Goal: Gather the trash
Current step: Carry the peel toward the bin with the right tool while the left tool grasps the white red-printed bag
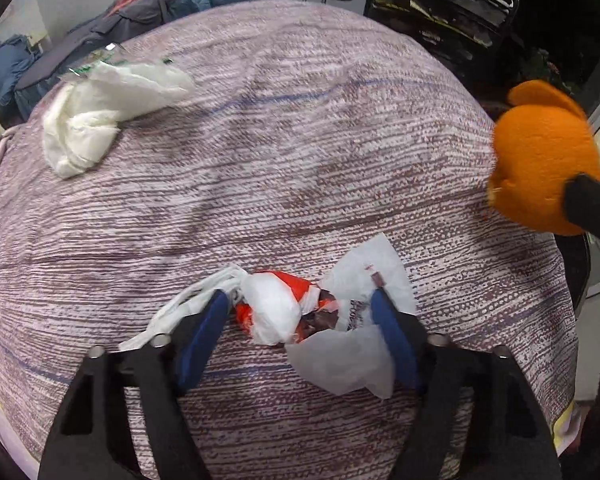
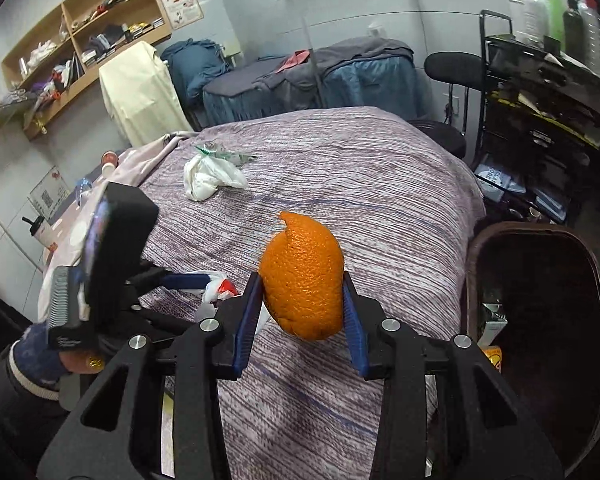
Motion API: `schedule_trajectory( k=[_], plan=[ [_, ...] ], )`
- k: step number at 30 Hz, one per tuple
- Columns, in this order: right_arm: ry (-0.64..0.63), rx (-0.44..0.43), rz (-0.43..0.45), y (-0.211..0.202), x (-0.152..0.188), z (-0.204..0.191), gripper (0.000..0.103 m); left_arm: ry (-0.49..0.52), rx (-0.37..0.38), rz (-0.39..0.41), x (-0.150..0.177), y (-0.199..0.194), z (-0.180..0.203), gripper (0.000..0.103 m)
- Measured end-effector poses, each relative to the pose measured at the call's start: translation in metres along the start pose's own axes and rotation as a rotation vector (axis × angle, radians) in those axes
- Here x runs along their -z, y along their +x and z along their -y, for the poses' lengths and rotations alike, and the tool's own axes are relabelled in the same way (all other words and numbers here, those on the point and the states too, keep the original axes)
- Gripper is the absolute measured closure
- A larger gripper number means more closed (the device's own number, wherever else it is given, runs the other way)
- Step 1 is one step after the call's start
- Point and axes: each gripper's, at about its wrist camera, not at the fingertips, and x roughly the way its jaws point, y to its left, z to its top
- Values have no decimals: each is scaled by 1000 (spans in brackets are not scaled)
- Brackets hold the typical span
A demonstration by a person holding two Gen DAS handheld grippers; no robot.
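1. Orange peel (image 1: 540, 156), one piece, shows at the right edge of the left wrist view, clamped in the right gripper, of which only one black finger is visible there.
2. Between the left gripper's (image 1: 300, 300) fingers lies one red-and-white plastic bag (image 1: 276, 308) with torn white paper beside it; the jaws stand partly open around it, and I cannot tell if the pads press it.
3. Far ahead and to that gripper's left sits one white crumpled bag (image 1: 100, 116) on the purple woven bedspread (image 1: 300, 140).
4. In the right wrist view, the right gripper (image 2: 304, 300) is closed on the single orange peel (image 2: 304, 276), held above the bedspread (image 2: 340, 184).
5. Only this view shows one dark bin (image 2: 540, 320) to the gripper's right, the wooden shelves (image 2: 88, 32) and the gloved hand (image 2: 40, 356) carrying the left gripper (image 2: 196, 280).
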Motion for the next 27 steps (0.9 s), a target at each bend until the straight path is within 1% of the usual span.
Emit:
schedule_trajectory(
  k=[2,3,4,7,12,15,21,25,27],
  plan=[
    [16,4,13,-8,3,5,64,-9,-4,-3,1,1,-1,49],
    [23,7,20,-11,5,8,64,-16,-7,1,1,0,-2,60],
    [30,10,27,-15,6,10,64,-24,-7,5,1,-1,-3,66],
    [52,24,47,-25,12,19,64,-50,-8,32,4,-7,-7,71],
    [96,42,71,-39,24,38,64,-107,14,102,17,-30,-14,73],
    [124,49,82,-46,33,48,64,-125,25,156,25,-48,-9,72],
    [170,74,105,-62,49,65,64,-129,47,255,41,-79,14,73],
    [185,98,125,-75,57,74,64,-107,80,294,46,-91,34,72],
    [197,110,136,-82,62,80,64,-91,85,313,43,-91,47,72]
  ],
)
